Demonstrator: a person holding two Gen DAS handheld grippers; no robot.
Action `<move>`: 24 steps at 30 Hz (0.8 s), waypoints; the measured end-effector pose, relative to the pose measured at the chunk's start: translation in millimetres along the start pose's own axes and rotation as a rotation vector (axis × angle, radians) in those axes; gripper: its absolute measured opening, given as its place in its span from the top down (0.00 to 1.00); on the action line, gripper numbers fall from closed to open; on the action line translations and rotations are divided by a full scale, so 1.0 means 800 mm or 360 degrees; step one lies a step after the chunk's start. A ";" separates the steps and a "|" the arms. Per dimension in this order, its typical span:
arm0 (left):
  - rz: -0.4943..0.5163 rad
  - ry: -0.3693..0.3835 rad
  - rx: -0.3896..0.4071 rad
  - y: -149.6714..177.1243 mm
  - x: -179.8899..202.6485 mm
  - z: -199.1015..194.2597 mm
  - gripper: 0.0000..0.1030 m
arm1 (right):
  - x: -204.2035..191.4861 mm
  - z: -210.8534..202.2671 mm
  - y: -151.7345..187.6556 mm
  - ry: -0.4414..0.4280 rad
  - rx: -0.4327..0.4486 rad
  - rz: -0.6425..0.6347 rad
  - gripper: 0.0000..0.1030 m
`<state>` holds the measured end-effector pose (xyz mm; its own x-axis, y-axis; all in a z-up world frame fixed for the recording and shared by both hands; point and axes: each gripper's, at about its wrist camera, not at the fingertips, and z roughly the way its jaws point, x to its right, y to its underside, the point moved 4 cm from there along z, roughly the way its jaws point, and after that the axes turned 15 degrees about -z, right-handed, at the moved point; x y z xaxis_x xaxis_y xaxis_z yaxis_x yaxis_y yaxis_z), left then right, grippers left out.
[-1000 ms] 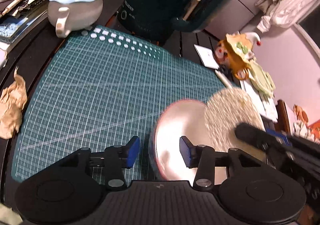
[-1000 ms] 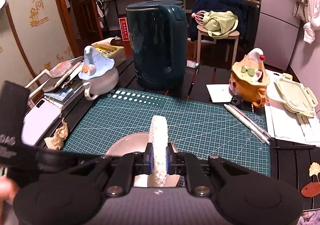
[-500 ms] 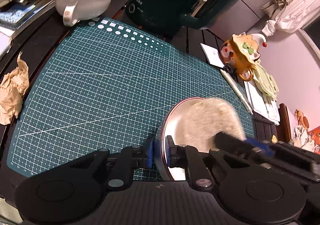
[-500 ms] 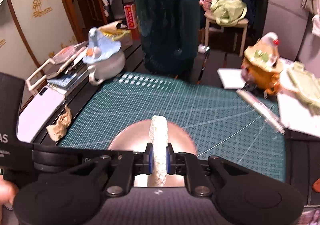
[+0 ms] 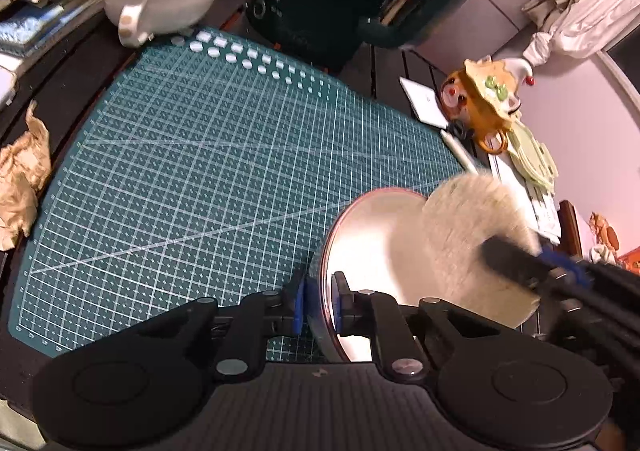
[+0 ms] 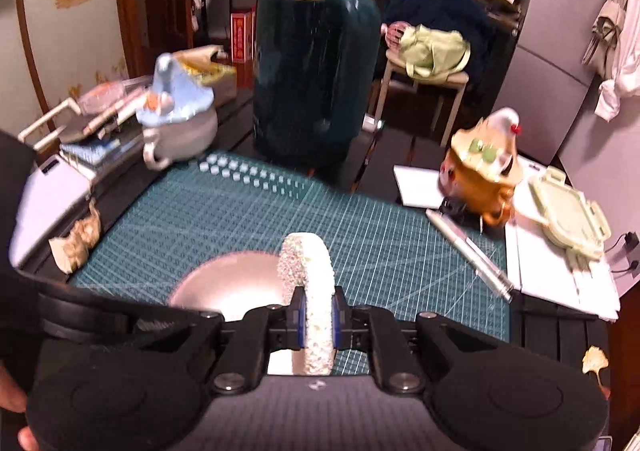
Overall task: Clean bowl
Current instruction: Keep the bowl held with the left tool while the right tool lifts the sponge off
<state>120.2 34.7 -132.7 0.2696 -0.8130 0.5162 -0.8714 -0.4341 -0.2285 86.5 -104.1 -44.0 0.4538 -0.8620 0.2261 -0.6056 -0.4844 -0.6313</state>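
One bowl (image 5: pixel 372 235) holds a round sponge (image 5: pixel 468 235), nothing else visible.

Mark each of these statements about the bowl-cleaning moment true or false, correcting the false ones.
1. The left claw is clamped on the bowl's rim. True.
2. The right claw holds a pen. False: it grips a round white scrubbing pad.
3. The bowl rests on the green cutting mat. True.
4. The pad is lying flat on the mat, away from the bowl. False: it is held on edge at the bowl.
5. The dark green kettle stands beyond the mat. True.
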 end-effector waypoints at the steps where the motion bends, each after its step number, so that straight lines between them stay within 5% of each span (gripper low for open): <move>1: -0.0006 0.0000 -0.0012 0.000 -0.001 0.001 0.87 | 0.000 0.000 0.000 -0.0016 0.0000 0.0008 0.89; 16: 0.0034 -0.0019 0.0117 0.001 0.004 -0.008 0.87 | 0.002 0.002 0.001 -0.0121 0.0003 0.0076 0.89; 24: -0.0045 0.0018 0.0082 -0.003 -0.002 -0.008 0.88 | 0.003 0.005 0.002 -0.0143 0.0004 0.0097 0.89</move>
<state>119.0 39.5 -128.1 0.2888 -0.7958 0.5323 -0.8411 -0.4765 -0.2560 89.7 -105.9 -47.6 0.4729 -0.8729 0.1198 -0.6323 -0.4309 -0.6439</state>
